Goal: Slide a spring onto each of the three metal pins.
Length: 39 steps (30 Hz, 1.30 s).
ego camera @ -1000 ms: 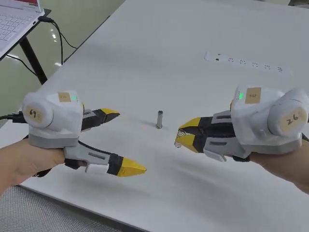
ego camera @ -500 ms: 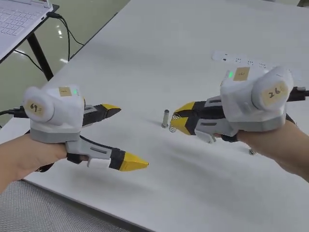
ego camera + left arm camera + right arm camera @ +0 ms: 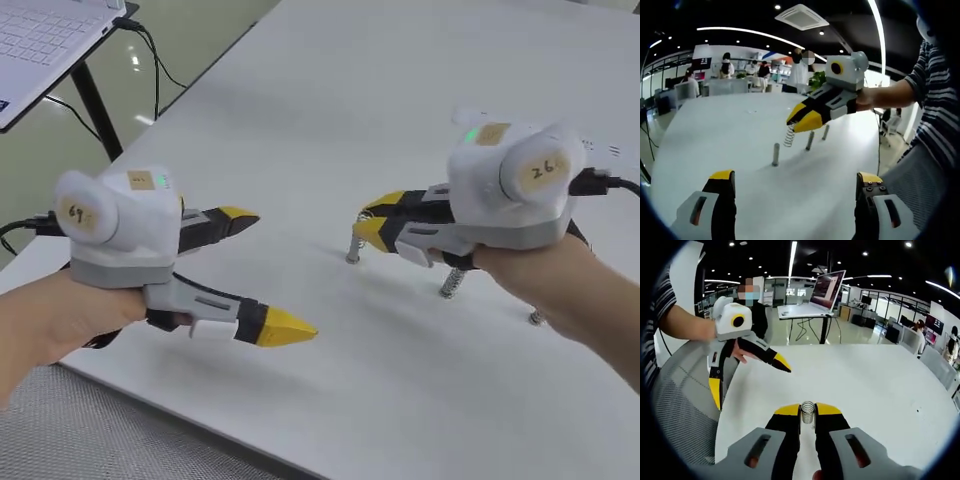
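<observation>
Right gripper pinching spring, left gripper spread

Three pins stand in a row on the table. The row runs from mid-table toward the right and the near edge: the left pin, the middle pin, then the right pin. The right gripper reaches over the row from the right, with its tips above the left pin. The spring sits between its jaws and hangs down near that pin. The left gripper is left of the pins, well apart from them, over the table's near edge. A laptop rests on a stand beyond the table's left side.
</observation>
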Each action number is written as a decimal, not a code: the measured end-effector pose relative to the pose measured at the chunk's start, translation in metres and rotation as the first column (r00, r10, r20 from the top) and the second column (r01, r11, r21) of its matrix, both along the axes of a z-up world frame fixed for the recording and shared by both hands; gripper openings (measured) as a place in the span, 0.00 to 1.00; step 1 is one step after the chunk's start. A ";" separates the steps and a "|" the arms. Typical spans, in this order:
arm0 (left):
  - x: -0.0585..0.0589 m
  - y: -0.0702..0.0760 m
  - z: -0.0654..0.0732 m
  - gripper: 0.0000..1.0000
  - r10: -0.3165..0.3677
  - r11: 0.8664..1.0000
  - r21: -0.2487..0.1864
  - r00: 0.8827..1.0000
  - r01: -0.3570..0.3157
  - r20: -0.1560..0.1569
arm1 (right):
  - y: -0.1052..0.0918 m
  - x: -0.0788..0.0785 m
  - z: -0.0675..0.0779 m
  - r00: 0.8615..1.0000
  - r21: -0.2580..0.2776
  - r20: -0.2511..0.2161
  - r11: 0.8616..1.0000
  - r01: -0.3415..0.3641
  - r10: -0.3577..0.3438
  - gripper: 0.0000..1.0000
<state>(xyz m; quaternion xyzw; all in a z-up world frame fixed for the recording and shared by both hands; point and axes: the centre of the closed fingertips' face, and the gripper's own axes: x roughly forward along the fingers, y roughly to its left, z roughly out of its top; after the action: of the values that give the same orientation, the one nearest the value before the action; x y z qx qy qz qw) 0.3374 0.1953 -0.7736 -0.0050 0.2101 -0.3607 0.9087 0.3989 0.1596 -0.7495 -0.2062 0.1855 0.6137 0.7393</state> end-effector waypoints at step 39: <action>0.001 0.004 0.003 0.98 0.000 1.000 0.011 1.000 0.000 -0.012 | 0.012 0.028 -0.051 0.988 -0.052 -0.104 0.992 0.112 -0.117 0.08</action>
<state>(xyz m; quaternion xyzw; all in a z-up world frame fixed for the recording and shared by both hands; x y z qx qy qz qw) 0.3383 0.1990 -0.7705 -0.0024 0.2175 -0.3596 0.9074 0.4267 0.1719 -0.8004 -0.1788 0.2503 0.5759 0.7575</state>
